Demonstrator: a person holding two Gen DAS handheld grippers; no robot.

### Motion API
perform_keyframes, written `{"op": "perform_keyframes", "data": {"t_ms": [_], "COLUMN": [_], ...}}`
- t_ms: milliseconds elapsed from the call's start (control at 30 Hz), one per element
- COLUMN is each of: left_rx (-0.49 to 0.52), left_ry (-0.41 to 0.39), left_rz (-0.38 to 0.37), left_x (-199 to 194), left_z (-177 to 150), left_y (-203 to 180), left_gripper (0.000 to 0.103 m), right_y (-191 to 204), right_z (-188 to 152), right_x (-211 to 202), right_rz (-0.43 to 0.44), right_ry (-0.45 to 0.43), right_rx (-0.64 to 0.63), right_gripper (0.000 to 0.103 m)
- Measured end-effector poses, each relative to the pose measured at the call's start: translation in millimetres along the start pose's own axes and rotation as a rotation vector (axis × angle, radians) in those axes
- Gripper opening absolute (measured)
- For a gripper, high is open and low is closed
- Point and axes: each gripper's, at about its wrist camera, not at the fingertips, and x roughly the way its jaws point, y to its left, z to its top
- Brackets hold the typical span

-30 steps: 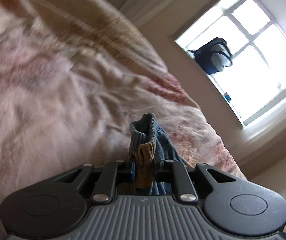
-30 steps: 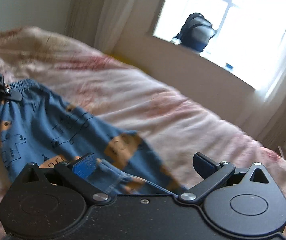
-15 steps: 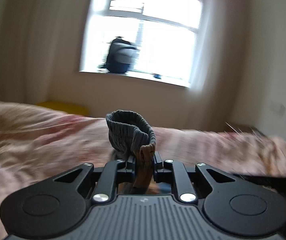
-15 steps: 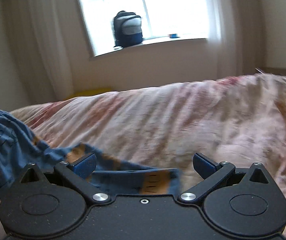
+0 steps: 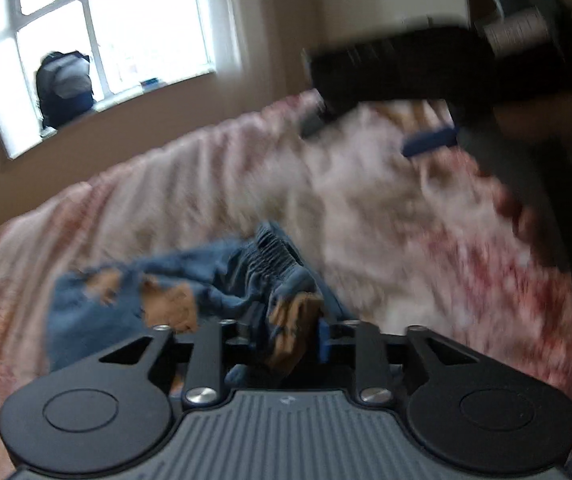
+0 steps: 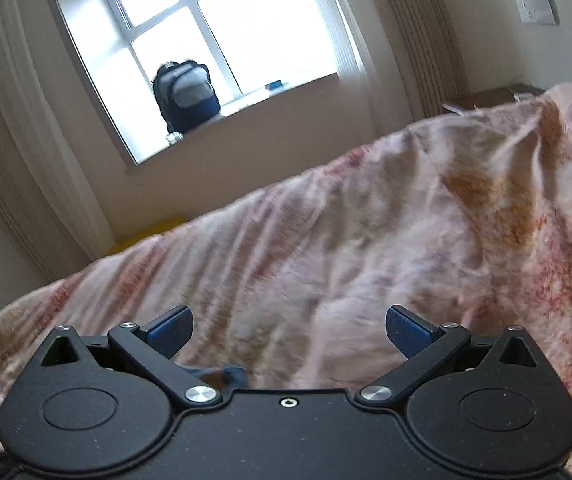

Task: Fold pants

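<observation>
Left clamped on the pants, right spread wide over the bed.

We see our left hand-held gripper [image 5: 286, 334] pinching a bunched fold of the blue cotton pants with orange patches [image 5: 189, 284], which trail crumpled across the pink-and-white floral bedspread [image 5: 386, 216]. Our right hand-held gripper [image 6: 289, 330] hangs with fingers well apart, holding nothing; a dark backpack [image 6: 186, 96] sits on the windowsill.

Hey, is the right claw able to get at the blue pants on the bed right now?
Probably yes. The right claw is open and empty above the bedspread, nothing blocking it. The pants lie bunched at the left claw, which grips them, so it must swing leftward.
</observation>
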Motion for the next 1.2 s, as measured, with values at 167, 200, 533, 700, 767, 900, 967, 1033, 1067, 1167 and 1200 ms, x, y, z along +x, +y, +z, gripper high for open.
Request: {"op": "perform_keyframes", "data": {"t_ms": [167, 200, 533, 700, 767, 900, 967, 1033, 1067, 1167, 1200], "left_rx": [-0.035, -0.038, -0.032, -0.069, -0.097, -0.195, -0.231, -0.248, -0.25, -0.251, -0.25], "left_ry": [-0.033, -0.043, -0.017, 0.012, 0.018, 0.015, 0.0, -0.018, -0.031, -0.046, -0.037], "left_rz": [-0.034, -0.037, -0.079, -0.142, -0.17, -0.231, -0.221, -0.18, -0.148, -0.019, 0.021], "left_x": [-9.7, -12.2, -10.0, -4.1, -8.2, -28.6, -44.7, -60.8, -66.9, -72.1, -69.0], "left_z": [-17.7, -18.9, -20.0, -22.6, -21.0, -18.9, -19.9, -22.9, -24.7, -31.6, -36.1], "left_y": [5.5, 5.9, 2.1, 10.3, 17.0, 43.7, 62.5, 82.5, 91.7, 115.8, 122.9], "left_gripper": [0.055, 0.059, 0.044, 0.044, 0.047, 0.071, 0.077, 0.089, 0.092, 0.103, 0.103], "right_y": [7.3, 10.8, 46.1, 43.9, 44.9, 31.4, 33.7, 38.3, 39.6, 48.3, 53.3], "right_z": [-3.4, -4.7, -28.1, -38.8, -43.9, -40.2, -35.3, -33.4, -32.9, -33.9, -36.6], "right_x": [8.6, 8.5, 33.9, 49.2, 50.5, 42.9, 33.1, 25.1, 23.2, 24.8, 29.1], "right_rz": [0.058, 0.069, 0.048, -0.097, -0.221, -0.181, -0.137, -0.095, -0.07, 0.028, 0.04], "right_ry": [0.055, 0.069, 0.259, 0.304, 0.301, 0.272, 0.226, 0.185, 0.178, 0.193, 0.21], "right_rx": [-0.025, -0.041, -0.275, -0.395, -0.493, -0.403, -0.37, -0.349, -0.337, -0.309, -0.312], "right_gripper": [0.103, 0.103, 0.102, 0.102, 0.102, 0.102, 0.102, 0.102, 0.102, 0.102, 0.102]}}
